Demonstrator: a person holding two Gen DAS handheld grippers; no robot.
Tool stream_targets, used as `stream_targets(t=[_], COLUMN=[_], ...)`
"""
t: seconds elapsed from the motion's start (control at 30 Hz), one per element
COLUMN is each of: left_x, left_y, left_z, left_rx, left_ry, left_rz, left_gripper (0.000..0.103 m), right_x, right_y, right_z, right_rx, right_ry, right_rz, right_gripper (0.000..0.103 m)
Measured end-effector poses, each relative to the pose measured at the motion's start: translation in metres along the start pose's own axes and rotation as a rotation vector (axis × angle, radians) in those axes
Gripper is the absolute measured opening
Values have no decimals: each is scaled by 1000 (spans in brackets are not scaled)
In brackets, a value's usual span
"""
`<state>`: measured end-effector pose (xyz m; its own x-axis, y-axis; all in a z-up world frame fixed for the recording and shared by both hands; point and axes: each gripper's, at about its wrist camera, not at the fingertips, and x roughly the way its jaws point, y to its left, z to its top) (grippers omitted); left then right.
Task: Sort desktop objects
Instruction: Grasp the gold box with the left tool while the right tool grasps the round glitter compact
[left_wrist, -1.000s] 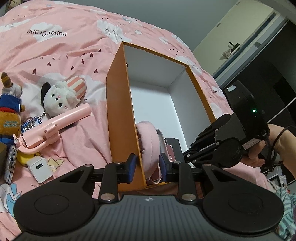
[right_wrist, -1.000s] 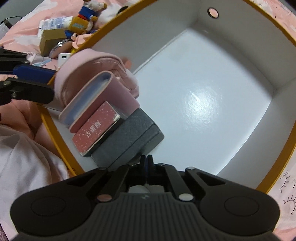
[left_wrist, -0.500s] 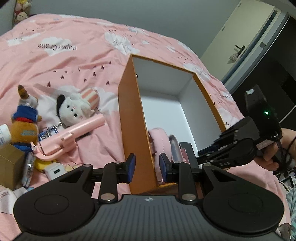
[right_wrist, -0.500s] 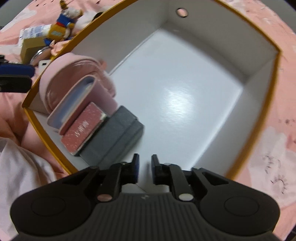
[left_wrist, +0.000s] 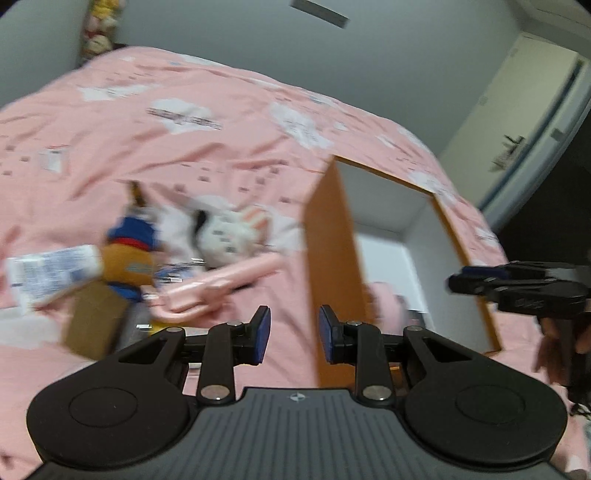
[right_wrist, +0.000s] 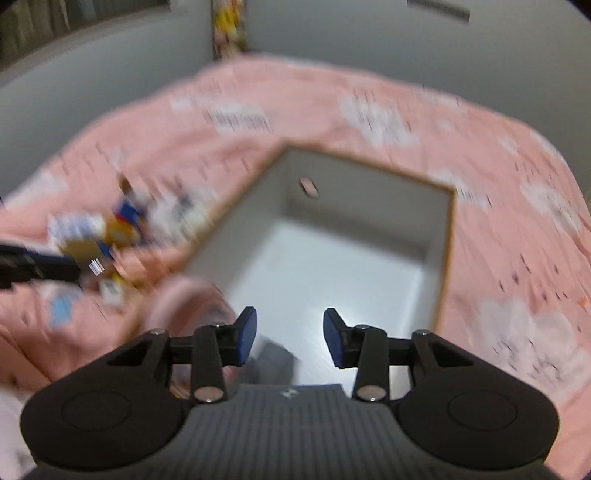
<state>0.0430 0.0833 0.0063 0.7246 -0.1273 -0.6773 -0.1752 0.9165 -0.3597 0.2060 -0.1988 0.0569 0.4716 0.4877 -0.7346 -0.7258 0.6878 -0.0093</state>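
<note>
From your left wrist view, your left gripper (left_wrist: 290, 334) hangs with jaws apart and nothing in them, above the pink bedspread (left_wrist: 184, 147) just beside the orange box (left_wrist: 332, 266). A blurred heap is left to sort: a pink stick-shaped gadget (left_wrist: 221, 286), a white plush (left_wrist: 225, 236), a blue-and-orange plush (left_wrist: 133, 254), a brown carton (left_wrist: 92, 325).

From your right wrist view, your right gripper (right_wrist: 289, 338) is also spread and empty over the box. A pink pouch (right_wrist: 188, 306) and a grey case (right_wrist: 275, 360) already lie in its near corner; most of the floor is bare. I judge the sorting well short of half done.
</note>
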Motion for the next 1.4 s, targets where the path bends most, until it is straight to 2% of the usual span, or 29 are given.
stream_targets(t=[0.13, 0.33, 0.47, 0.5, 0.53, 0.63, 0.8, 0.9, 1.03, 1.13, 1.4], left_x=[-13, -26, -26, -25, -24, -19, 6, 20, 35, 42, 56], left_y=[22, 45, 56, 58, 60, 63, 64, 64, 68, 70, 81], left_z=[-4, -8, -9, -8, -7, -3, 0, -2, -5, -7, -6], left_rx=[-26, -4, 30, 39, 49, 111, 254, 307, 326, 349, 335], left_ry=[-19, 9, 46, 53, 56, 55, 99, 122, 148, 156, 210], left_rz=[102, 200, 263, 276, 284, 302, 386, 399, 401, 416, 404], left_gripper=[31, 32, 37, 43, 55, 57, 59, 59, 60, 60, 60], right_x=[10, 37, 61, 70, 75, 100, 132, 153, 178, 195, 228], right_y=[40, 102, 137, 145, 150, 160, 166, 171, 175, 181, 189], right_z=[9, 18, 19, 19, 19, 20, 28, 35, 40, 41, 37], right_rx=[19, 9, -6, -5, -2, 61, 170, 215, 281, 297, 338], right_ry=[-65, -71, -20, 4, 23, 90, 161, 190, 253, 301, 390], right_rz=[104, 262, 320, 328, 337, 371, 426, 430, 478, 481, 483], right_gripper=[46, 46, 45, 45, 45, 45, 45, 44, 43, 39, 38])
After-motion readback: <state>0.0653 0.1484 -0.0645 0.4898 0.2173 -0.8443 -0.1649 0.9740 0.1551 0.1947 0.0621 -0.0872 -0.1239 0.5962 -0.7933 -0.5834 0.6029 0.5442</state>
